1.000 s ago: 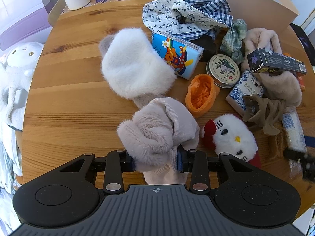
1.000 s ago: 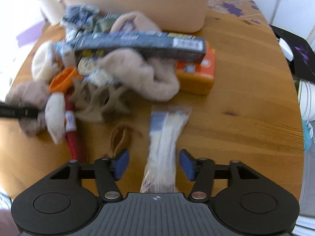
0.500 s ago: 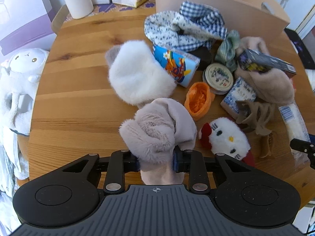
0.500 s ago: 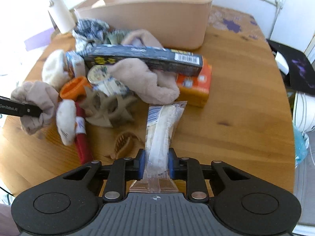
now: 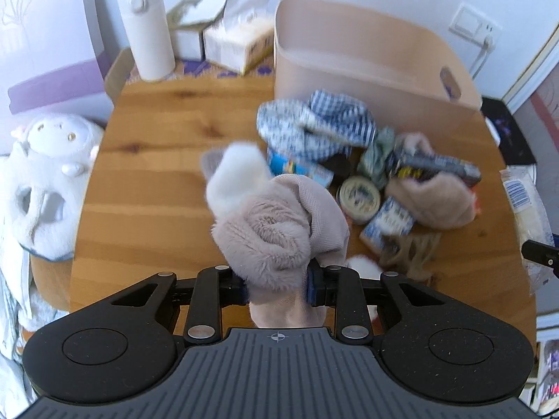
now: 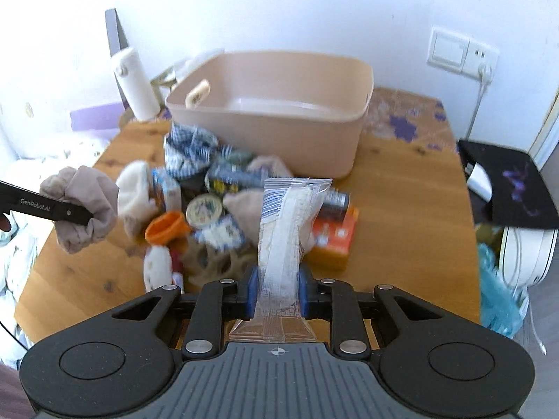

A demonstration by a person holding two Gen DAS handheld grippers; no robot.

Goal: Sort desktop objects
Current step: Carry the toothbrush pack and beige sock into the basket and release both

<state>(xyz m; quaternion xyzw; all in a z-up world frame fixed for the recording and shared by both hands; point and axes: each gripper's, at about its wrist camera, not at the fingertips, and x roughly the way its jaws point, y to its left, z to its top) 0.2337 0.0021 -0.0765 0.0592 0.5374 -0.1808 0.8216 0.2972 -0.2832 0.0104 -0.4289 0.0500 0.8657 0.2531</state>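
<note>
I see bare wood on the table [image 6: 412, 209] right of the clutter, and the beige bin [image 6: 276, 132] at the far edge stands open-topped. My left gripper [image 5: 276, 284] is clamped on the fuzzy pink sock [image 5: 276, 230], held clear above the pile. My right gripper [image 6: 276, 291] pinches the clear snack packet [image 6: 286, 223] upright. Motion blur smears the pile — the blue checked cloth [image 5: 314, 122] and round tin [image 6: 204, 209] are hard to read.

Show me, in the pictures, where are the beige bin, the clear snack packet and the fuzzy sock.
beige bin [image 6: 279, 132]: right wrist view, front wall.
clear snack packet [image 6: 286, 223]: right wrist view, middle of wrapper.
fuzzy sock [image 5: 269, 241]: left wrist view, fluffy cuff.
</note>
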